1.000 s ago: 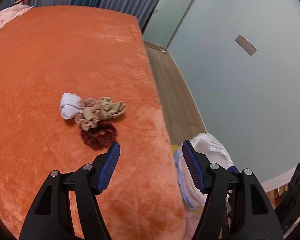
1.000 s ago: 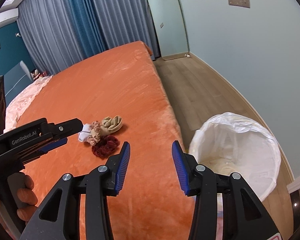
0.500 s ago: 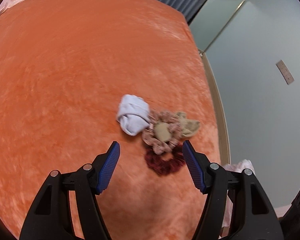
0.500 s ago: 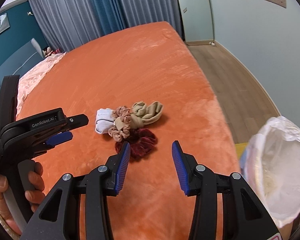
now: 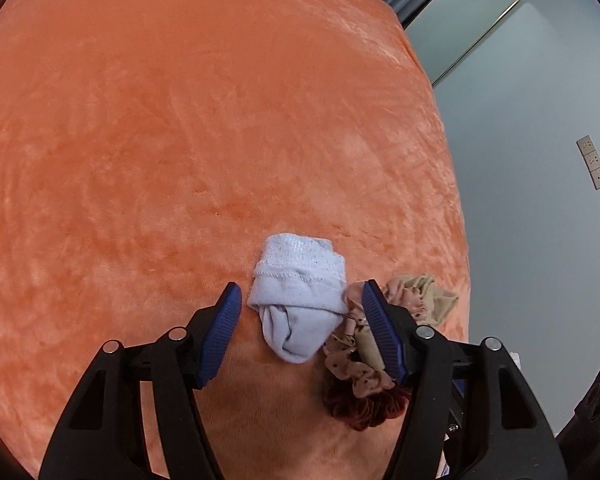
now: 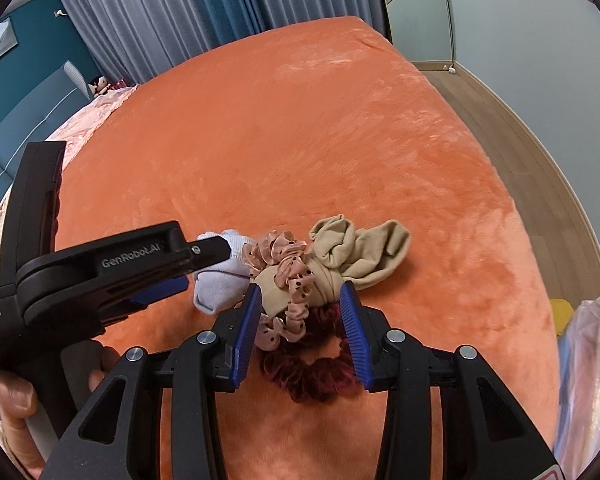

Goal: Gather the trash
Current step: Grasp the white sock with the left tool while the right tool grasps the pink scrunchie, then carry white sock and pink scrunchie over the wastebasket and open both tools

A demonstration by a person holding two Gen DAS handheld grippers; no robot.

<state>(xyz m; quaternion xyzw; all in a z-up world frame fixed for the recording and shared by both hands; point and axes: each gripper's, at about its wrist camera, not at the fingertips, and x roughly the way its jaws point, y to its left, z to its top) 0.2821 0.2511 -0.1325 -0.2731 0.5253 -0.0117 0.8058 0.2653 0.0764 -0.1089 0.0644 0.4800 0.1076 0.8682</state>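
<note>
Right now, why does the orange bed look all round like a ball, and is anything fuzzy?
Left wrist view: the fisheye lens bulges the orange bed into a dome with dark corners; the white sock looks sharp. Right wrist view: the same bending curves the floor and curtains; soft, even light, only faint shadows, no real blur.

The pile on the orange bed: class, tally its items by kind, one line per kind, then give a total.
Rolled socks: 2, a white sock and a beige sock
Scrunchies: 2, a pink dotted scrunchie and a dark red scrunchie
Total: 4
</note>
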